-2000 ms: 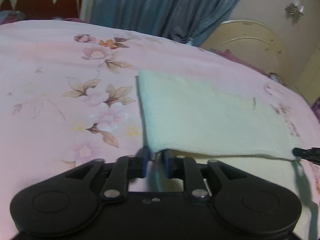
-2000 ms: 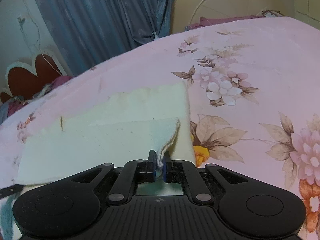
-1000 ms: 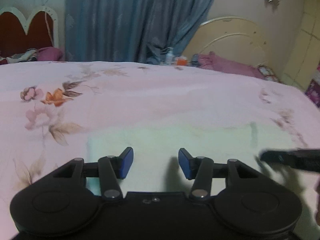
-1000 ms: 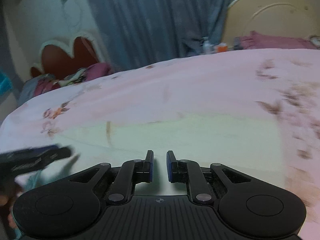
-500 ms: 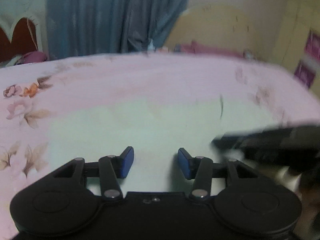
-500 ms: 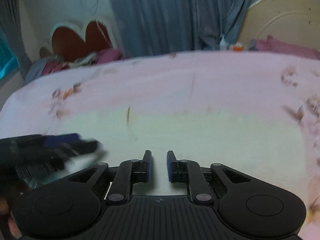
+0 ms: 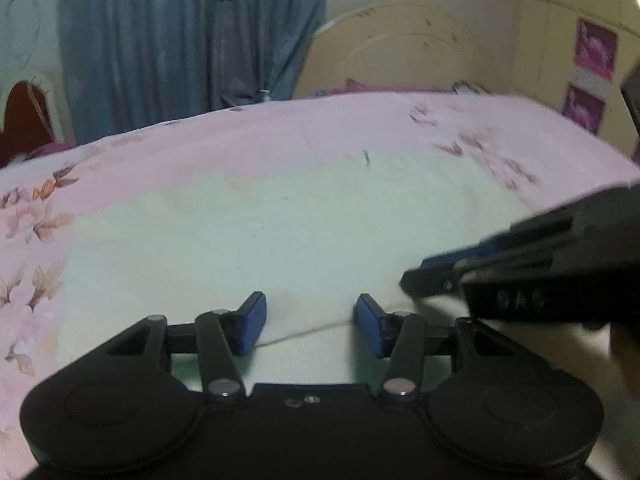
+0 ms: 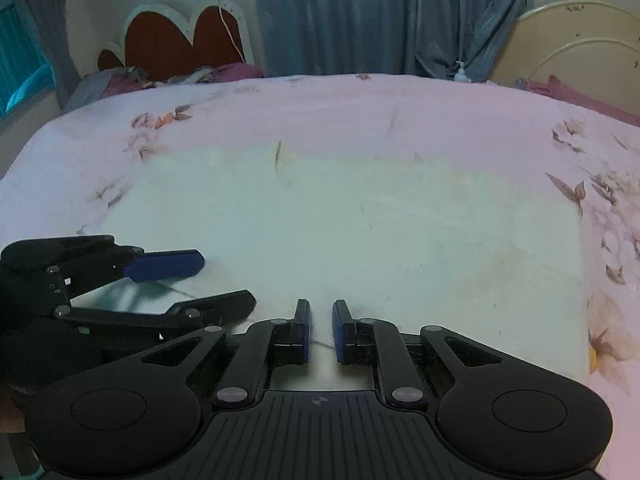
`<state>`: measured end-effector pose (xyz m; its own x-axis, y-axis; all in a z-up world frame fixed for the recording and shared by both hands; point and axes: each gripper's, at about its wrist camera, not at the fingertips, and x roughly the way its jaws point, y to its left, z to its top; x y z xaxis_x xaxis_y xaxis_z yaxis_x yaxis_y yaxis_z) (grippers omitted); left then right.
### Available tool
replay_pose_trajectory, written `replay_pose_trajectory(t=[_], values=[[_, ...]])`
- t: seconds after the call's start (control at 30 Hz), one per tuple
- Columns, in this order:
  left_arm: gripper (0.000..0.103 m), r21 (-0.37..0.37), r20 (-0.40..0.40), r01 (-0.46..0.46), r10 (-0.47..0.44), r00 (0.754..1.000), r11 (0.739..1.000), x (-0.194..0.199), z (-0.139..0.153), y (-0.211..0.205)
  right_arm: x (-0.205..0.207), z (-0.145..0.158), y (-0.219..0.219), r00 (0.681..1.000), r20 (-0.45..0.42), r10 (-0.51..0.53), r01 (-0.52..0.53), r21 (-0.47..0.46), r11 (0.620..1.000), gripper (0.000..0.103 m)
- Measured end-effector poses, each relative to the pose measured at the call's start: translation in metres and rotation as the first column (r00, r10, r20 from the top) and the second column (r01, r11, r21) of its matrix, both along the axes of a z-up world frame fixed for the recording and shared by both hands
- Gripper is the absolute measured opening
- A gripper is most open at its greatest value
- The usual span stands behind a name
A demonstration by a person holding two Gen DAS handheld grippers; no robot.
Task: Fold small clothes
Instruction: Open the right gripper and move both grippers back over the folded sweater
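Pink floral bedsheet [image 8: 360,120] fills both views, stretched over the bed, with blue curtains [image 8: 380,16] hanging at twelve o'clock, a red scalloped headboard [image 8: 180,40] at eleven o'clock and a cream arched board [image 8: 580,48] at one o'clock. Centre stage, the pale cream cloth [image 8: 360,232] lies flat on the sheet, a folded edge running near the tools. Left tool [image 7: 306,326] hovers low over the cloth's near edge, spread wide and gripping nothing. Right tool [image 8: 321,330] sits just beside it at three o'clock, parted by a narrow gap, released as well.
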<state>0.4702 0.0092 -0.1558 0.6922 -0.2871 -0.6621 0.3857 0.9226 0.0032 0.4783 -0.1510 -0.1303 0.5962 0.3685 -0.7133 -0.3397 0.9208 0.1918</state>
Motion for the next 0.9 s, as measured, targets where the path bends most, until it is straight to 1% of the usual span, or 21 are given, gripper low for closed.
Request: replay_pose_trajectory(t=[0.03,0.1,0.13,0.2,0.27,0.3,0.37,0.4,0.43,0.47,0.53,0.57,0.63,0.67,0.73,0.77,0.8,0.83,0.9], values=[[0.049,-0.004,0.007,-0.001,0.001,1.0,1.0,-0.003,0.004,0.002,-0.002,0.002,-0.002,1.0,-0.005,0.0,0.0,-0.002,1.0,0.013],[0.05,-0.075,0.02,-0.011,0.012,1.0,0.997,-0.004,0.011,0.01,-0.008,0.009,-0.002,1.0,0.024,-0.001,0.001,-0.028,1.0,0.013],[0.05,-0.08,0.011,-0.023,0.023,1.0,0.997,-0.002,0.011,0.012,-0.009,0.011,-0.001,0.999,0.035,-0.002,0.003,-0.021,1.0,0.013],[0.047,-0.051,-0.025,-0.056,0.055,0.998,0.997,0.003,0.004,0.014,-0.009,0.005,-0.006,1.0,0.011,-0.024,0.024,-0.011,1.0,0.013],[0.047,-0.079,-0.026,-0.105,0.103,0.994,0.991,0.006,0.007,0.032,-0.007,0.0,-0.014,0.999,0.007,-0.051,0.051,-0.007,0.999,0.013],[0.047,-0.085,-0.023,-0.127,0.126,0.992,0.988,0.005,0.01,0.042,-0.007,0.0,-0.025,0.996,0.01,-0.093,0.093,-0.01,0.996,0.013],[0.047,-0.04,-0.026,-0.163,0.162,0.986,0.986,0.005,0.009,0.061,-0.009,0.004,-0.048,0.981,0.018,-0.193,0.193,-0.019,0.981,0.013],[0.046,-0.02,-0.04,-0.174,0.173,0.984,0.985,0.005,0.005,0.069,-0.01,0.003,-0.059,0.973,0.017,-0.231,0.231,-0.028,0.973,0.013],[0.045,-0.023,-0.05,-0.182,0.181,0.982,0.983,0.003,0.001,0.079,-0.01,0.0,-0.069,0.965,0.012,-0.263,0.263,-0.041,0.964,0.013],[0.045,-0.042,-0.049,-0.182,0.18,0.983,0.982,0.002,0.001,0.086,-0.012,-0.004,-0.078,0.956,0.013,-0.293,0.293,-0.058,0.954,0.013],[0.045,-0.034,-0.044,-0.176,0.175,0.984,0.984,-0.002,0.004,0.088,-0.015,-0.004,-0.09,0.948,-0.007,-0.317,0.317,-0.016,0.948,0.013],[0.045,-0.037,-0.038,-0.173,0.172,0.984,0.984,-0.004,0.007,0.088,-0.017,-0.001,-0.09,0.946,-0.004,-0.323,0.323,-0.016,0.946,0.013],[0.045,-0.032,-0.044,-0.174,0.173,0.984,0.984,-0.004,0.006,0.087,-0.025,0.007,-0.088,0.941,0.053,-0.335,0.337,-0.023,0.941,0.013],[0.045,-0.027,-0.052,-0.177,0.175,0.983,0.984,-0.004,0.004,0.087,-0.024,0.009,-0.087,0.938,0.059,-0.341,0.343,-0.023,0.939,0.013],[0.045,-0.034,-0.054,-0.179,0.177,0.983,0.983,0.0,0.004,0.083,-0.022,0.009,-0.087,0.93,0.037,-0.366,0.367,-0.023,0.93,0.013],[0.045,-0.035,-0.051,-0.175,0.173,0.984,0.984,-0.001,0.006,0.083,-0.026,0.016,-0.087,0.927,0.054,-0.372,0.373,-0.004,0.928,0.013],[0.046,-0.035,-0.049,-0.17,0.168,0.985,0.985,-0.002,0.006,0.083,-0.033,0.029,-0.087,0.923,0.102,-0.372,0.372,0.017,0.928,0.013],[0.046,-0.037,-0.05,-0.172,0.17,0.984,0.984,-0.003,0.006,0.084,-0.034,0.039,-0.085,0.916,0.143,-0.374,0.376,0.018,0.927,0.013],[0.046,-0.056,-0.046,-0.177,0.175,0.984,0.983,-0.005,0.005,0.086,-0.038,0.051,-0.08,0.908,0.191,-0.374,0.377,0.021,0.926,0.013]])
